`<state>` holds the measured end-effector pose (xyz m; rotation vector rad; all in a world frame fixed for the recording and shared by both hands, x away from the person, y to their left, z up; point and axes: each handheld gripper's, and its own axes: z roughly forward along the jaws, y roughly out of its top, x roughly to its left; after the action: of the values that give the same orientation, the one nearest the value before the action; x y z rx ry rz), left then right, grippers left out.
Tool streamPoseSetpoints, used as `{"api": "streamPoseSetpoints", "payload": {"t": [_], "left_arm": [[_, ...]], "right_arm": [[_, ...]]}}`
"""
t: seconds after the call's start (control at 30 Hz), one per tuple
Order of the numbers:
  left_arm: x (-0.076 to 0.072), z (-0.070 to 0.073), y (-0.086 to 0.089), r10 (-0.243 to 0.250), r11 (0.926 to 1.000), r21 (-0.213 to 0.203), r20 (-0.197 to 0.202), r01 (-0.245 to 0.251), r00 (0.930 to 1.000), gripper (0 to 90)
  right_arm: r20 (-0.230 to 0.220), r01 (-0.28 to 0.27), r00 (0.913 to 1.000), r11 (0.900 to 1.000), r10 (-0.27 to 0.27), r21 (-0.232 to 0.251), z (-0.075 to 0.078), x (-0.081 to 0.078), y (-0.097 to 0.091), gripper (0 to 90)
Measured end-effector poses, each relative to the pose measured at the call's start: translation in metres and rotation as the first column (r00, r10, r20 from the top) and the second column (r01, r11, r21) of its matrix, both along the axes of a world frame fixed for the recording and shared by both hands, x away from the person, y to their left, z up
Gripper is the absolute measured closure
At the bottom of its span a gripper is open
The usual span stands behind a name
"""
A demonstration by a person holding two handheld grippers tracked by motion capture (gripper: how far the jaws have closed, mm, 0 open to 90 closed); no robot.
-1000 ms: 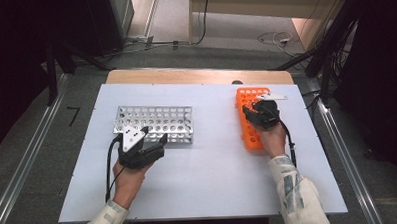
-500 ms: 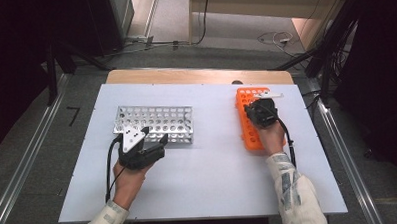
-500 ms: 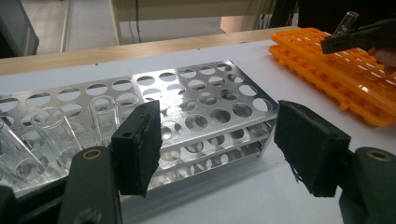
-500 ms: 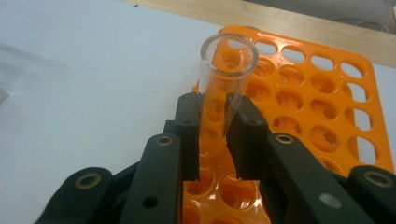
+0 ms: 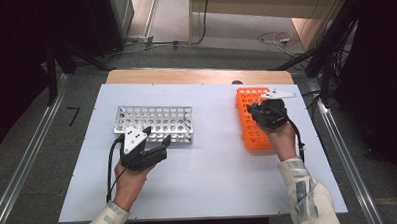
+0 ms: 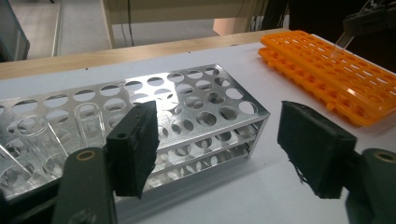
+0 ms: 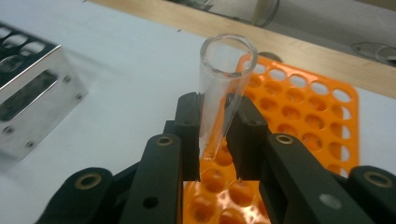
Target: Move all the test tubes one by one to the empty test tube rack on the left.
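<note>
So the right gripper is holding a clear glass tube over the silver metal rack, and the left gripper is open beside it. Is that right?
Not quite. The right gripper does clamp the clear glass tube, but over the orange rack, not the silver one, as the right gripper view shows. The left gripper is indeed open, beside the silver metal rack.

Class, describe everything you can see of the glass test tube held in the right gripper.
The test tube is clear, looks like glass, and appears empty. Its round open rim points up and it leans slightly. The right gripper is shut on its lower part, one black finger on each side. It hangs over the orange rack, its bottom end apparently just above the holes.
</note>
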<state>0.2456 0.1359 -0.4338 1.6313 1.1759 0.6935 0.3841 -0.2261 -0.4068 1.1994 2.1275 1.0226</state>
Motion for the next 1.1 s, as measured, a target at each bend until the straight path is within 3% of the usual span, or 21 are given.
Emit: {"api": "streamPoseSetpoints", "payload": {"t": [0.13, 0.27, 0.37, 0.53, 0.67, 0.8, 0.93, 1.1], "left_arm": [[-0.001, 0.002, -0.005, -0.012, 0.9999, -0.003, -0.008, 0.012, 0.9999, 20.6], [-0.002, 0.001, -0.010, -0.035, 0.9994, -0.007, -0.023, 0.035, 0.9991, 17.6], [-0.004, 0.003, -0.015, -0.059, 0.9983, -0.005, -0.019, 0.059, 0.9981, 17.7], [-0.010, 0.005, -0.025, -0.133, 0.9910, -0.007, -0.012, 0.133, 0.9910, 26.4], [-0.013, 0.005, -0.032, -0.182, 0.9832, 0.001, -0.007, 0.182, 0.9832, 29.6], [-0.015, 0.003, -0.039, -0.227, 0.9738, 0.010, -0.013, 0.227, 0.9738, 35.7], [-0.016, 0.002, -0.043, -0.258, 0.9660, 0.020, -0.013, 0.258, 0.9661, 47.5], [-0.017, 0.001, -0.046, -0.285, 0.9582, 0.024, -0.019, 0.285, 0.9584, 57.6]], "right_arm": [[-0.032, -0.075, 0.9967, 0.9972, 0.075, -0.002, -0.002, -0.015, 0.009, 72.9], [-0.056, -0.169, 0.9840, 0.9855, 0.169, 0.003, -0.005, -0.034, 0.025, 72.9], [-0.081, -0.242, 0.9669, 0.9702, 0.242, 0.004, -0.010, -0.047, 0.041, 72.8], [-0.121, -0.359, 0.9252, 0.9329, 0.360, 0.029, -0.019, -0.065, 0.072, 72.9], [-0.122, -0.427, 0.8965, 0.9039, 0.426, 0.014, -0.025, -0.076, 0.095, 72.9], [-0.123, -0.468, 0.8767, 0.8837, 0.465, 0.005, -0.031, -0.082, 0.111, 72.9], [-0.132, -0.495, 0.8614, 0.8689, 0.490, -0.002, -0.034, -0.088, 0.123, 72.8], [-0.130, -0.517, 0.8490, 0.8562, 0.512, -0.002, -0.036, -0.094, 0.135, 72.9]]}}
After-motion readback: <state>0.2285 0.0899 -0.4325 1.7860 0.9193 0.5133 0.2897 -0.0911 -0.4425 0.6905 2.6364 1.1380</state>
